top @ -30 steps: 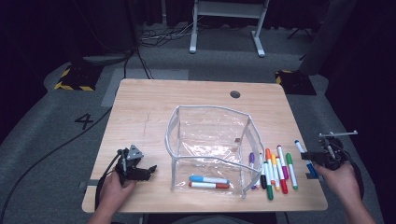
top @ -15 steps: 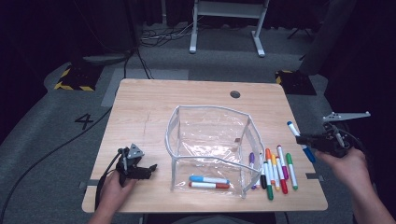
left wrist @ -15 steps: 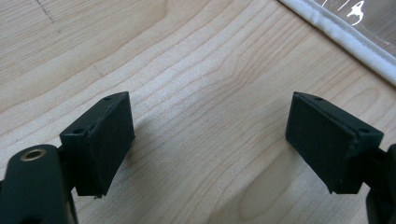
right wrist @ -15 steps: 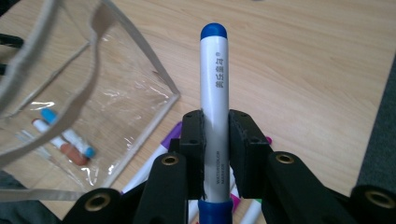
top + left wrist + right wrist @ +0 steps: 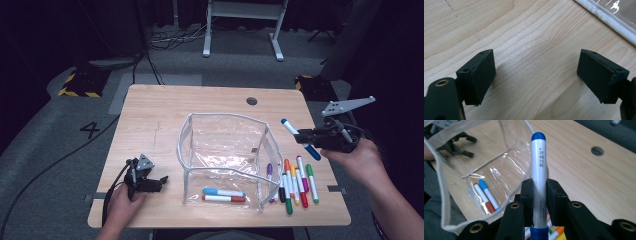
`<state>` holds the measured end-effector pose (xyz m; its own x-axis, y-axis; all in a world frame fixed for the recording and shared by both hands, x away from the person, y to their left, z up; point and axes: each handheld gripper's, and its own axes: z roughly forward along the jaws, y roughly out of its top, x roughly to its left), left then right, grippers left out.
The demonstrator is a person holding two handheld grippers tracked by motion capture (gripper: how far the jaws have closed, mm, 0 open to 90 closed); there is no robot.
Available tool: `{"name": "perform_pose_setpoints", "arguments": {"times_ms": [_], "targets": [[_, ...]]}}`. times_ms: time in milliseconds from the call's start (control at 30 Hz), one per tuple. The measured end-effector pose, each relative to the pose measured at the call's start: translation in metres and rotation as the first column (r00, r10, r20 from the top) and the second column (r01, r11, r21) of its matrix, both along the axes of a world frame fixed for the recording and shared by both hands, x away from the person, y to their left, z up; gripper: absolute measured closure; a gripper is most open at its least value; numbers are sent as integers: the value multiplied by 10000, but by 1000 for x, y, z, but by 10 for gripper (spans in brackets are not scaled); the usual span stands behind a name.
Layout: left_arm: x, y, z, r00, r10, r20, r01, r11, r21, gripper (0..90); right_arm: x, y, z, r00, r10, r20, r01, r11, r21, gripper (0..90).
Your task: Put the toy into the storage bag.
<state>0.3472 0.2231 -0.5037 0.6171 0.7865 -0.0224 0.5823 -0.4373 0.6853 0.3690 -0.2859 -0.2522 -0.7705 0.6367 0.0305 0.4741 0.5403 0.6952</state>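
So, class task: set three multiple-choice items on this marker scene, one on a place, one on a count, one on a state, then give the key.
1. Where do the red and light-blue markers lie?
A in the clear pouch
B on the floor
C beside the table's hole

2. How many markers lie in the pouch?
A none
B two
C five

3. How is the left gripper?
A shut on a marker
B open, holding nothing
C inside the pouch

A: the red marker and light-blue marker lie in the pouch.
B: just that pair is inside.
C is wrong, B right: the left gripper stands open over bare table.
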Motion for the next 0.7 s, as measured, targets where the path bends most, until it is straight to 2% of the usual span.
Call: {"name": "perform_pose_setpoints", "arguments": {"times_ms": [300,500,700], "targets": [[0,0,0,10000,-1,-2,1,10000,-2,155,6,53,13,9934,1142,-125,-1145,9930,-289,764],[0,0,0,10000,-1,4,1,10000,4,155,11,83,12,9856,1656,-334,-1670,9848,-472,763],[-1,0,0,10000,21,-20,-21,10000,5,155,18,109,5,9748,2155,-572,-2196,9722,-811,763]]}}
